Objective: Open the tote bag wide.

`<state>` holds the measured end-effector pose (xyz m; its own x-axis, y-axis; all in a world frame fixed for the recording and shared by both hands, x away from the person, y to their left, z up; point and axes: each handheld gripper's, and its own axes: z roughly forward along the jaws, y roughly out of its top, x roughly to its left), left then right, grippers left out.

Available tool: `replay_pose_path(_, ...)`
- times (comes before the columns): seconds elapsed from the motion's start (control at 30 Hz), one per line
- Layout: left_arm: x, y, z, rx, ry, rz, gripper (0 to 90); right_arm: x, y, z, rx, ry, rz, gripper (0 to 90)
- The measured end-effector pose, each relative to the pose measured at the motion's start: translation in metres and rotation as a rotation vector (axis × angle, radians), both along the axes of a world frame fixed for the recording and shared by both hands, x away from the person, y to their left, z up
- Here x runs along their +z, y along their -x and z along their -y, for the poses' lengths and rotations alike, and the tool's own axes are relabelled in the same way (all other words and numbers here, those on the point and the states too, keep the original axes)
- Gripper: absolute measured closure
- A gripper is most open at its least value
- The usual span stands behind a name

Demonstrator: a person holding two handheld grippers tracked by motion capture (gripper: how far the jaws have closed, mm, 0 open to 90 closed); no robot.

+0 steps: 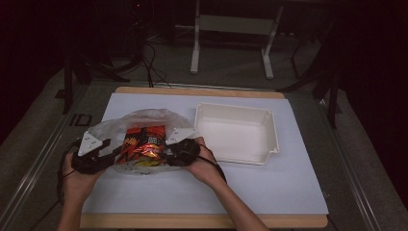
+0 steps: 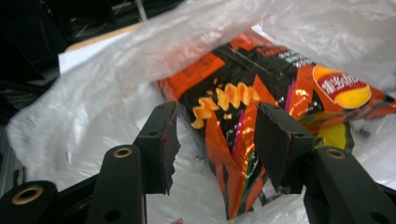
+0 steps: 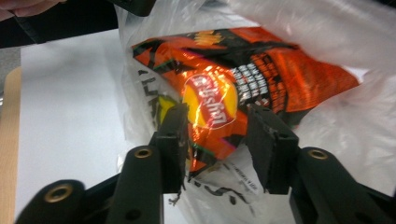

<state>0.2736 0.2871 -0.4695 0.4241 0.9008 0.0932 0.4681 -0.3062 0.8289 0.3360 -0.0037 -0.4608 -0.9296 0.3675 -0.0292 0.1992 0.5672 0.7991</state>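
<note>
I judge the job barely begun: the chip packet (image 1: 144,143) lies inside the plastic bag (image 1: 137,120) on the surface, my left gripper (image 2: 212,140) and right gripper (image 3: 217,140) straddle it with jaws apart, gripping nothing, and the white tray (image 1: 235,132) waits empty.

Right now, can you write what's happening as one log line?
left gripper: open at chip bag | right gripper: open at chip bag | chip bag: inside plastic bag | tray: empty, beside it
</note>
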Motion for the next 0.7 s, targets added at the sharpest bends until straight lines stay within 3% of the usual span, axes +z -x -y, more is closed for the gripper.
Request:
replay_pose_path(0.3,-0.016,0.003,-0.004,0.017,-0.004,-0.037,51.9,-0.022,0.006,-0.009,-0.007,0.012,-0.046,45.9)
replay_pose_path(0.53,-0.025,0.005,-0.007,0.03,-0.007,-0.051,51.9,-0.036,0.004,-0.019,-0.016,0.044,-0.068,44.4)
replay_pose_path(0.7,-0.028,0.005,-0.011,0.053,-0.005,-0.058,52.4,-0.041,0.004,-0.023,-0.029,0.06,-0.053,47.8)
